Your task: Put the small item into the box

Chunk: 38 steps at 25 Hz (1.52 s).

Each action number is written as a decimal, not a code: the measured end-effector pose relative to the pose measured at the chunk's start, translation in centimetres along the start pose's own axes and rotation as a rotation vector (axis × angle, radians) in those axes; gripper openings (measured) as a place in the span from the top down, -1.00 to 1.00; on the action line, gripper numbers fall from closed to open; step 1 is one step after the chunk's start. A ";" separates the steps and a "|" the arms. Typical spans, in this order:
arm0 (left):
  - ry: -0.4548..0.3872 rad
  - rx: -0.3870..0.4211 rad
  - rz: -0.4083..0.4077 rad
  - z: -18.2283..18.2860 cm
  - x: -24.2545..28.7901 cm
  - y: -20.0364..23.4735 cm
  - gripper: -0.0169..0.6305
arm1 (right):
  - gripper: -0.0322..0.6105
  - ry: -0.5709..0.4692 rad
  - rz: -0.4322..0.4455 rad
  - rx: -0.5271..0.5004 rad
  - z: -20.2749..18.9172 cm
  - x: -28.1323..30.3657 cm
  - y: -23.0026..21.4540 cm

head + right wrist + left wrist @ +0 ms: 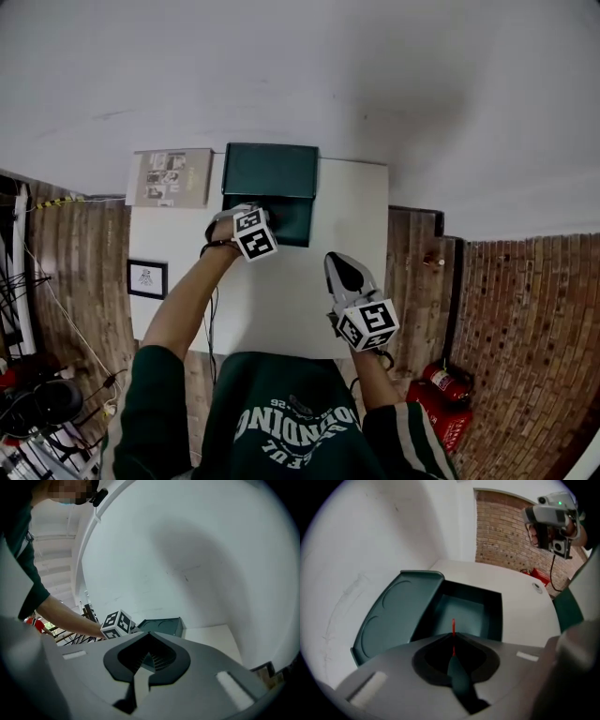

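A dark green box (281, 217) stands open at the far side of the white table (347, 202), its lid (270, 170) folded back. In the left gripper view its hollow inside (465, 613) lies just beyond the jaws, with the lid (393, 611) to the left. My left gripper (243, 210) hovers at the box's near edge. Its jaws are shut (453, 634) on a thin red item (453, 625) that sticks out past the tips. My right gripper (340, 262) hangs above the table's right half, shut (149, 633), with nothing in it.
A small round grey thing (537, 587) lies on the table to the right of the box. A flat printed board (171, 177) lies at the far left corner. A framed picture (147, 278) and a red fire extinguisher (439, 405) are on the floor. A white wall is behind the table.
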<state>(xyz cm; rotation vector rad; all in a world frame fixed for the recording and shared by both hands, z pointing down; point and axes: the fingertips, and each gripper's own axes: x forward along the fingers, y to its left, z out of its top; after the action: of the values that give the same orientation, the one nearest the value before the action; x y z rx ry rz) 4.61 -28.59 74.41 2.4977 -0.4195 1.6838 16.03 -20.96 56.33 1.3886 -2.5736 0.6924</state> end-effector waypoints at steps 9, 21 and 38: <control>0.075 -0.005 -0.032 -1.2 2.4 -0.6 0.75 | 0.89 -0.013 -0.049 0.025 0.1 -1.6 -1.9; 0.012 -0.054 0.010 -1.0 0.1 -0.5 0.70 | 0.89 -0.019 -0.038 0.023 0.2 -2.6 -1.4; -0.384 -0.395 0.258 -1.4 -16.6 -1.6 0.75 | 0.89 -0.090 0.064 -0.135 6.3 0.2 3.8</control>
<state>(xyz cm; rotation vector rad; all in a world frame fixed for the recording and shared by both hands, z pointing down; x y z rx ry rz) -1.98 -23.87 59.77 2.5256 -1.0361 1.0339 13.39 -22.13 49.58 1.3300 -2.6881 0.4654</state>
